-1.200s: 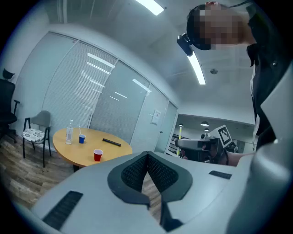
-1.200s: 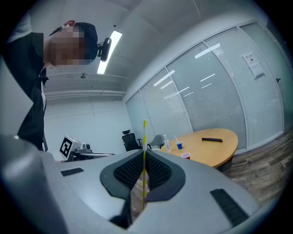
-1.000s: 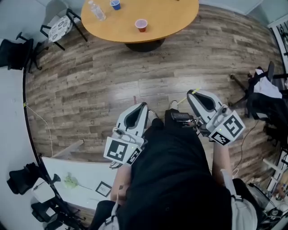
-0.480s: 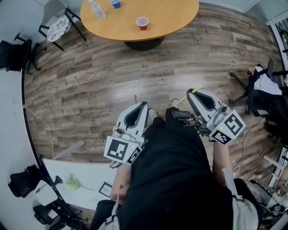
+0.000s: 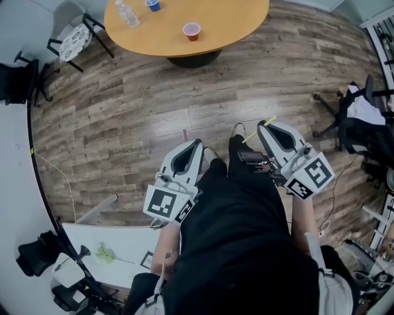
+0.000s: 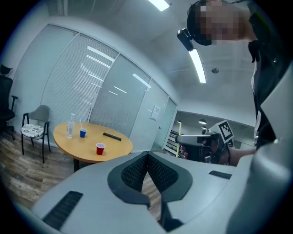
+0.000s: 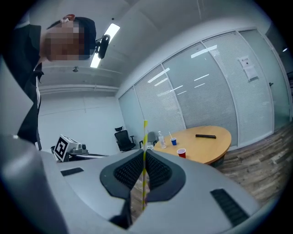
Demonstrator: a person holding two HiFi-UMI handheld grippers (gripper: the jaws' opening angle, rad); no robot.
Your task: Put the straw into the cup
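Note:
A thin yellow-and-white striped straw [image 7: 145,160] stands upright between the pads of my right gripper [image 7: 144,153], which is shut on it. In the head view the straw [image 5: 249,137] sticks out sideways near that right gripper [image 5: 265,127]. My left gripper [image 5: 197,143] is held beside it at waist height, its jaws [image 6: 147,157] shut with nothing between them. A red cup [image 5: 192,31] stands far ahead on the round wooden table [image 5: 234,18]; both gripper views show the red cup [image 6: 100,148] [image 7: 181,153] well beyond the fingertips.
On the table are a blue cup [image 5: 152,5] with a straw in it, a water bottle [image 5: 127,13] and a dark remote [image 6: 111,135]. A cushioned chair [image 5: 74,38] stands left of the table, an office chair [image 5: 363,117] at right. Wooden floor lies between me and the table.
The round table has slid a little to the left in the head view and a foot has come forward between the grippers. Both grippers keep their places, the straw still held.

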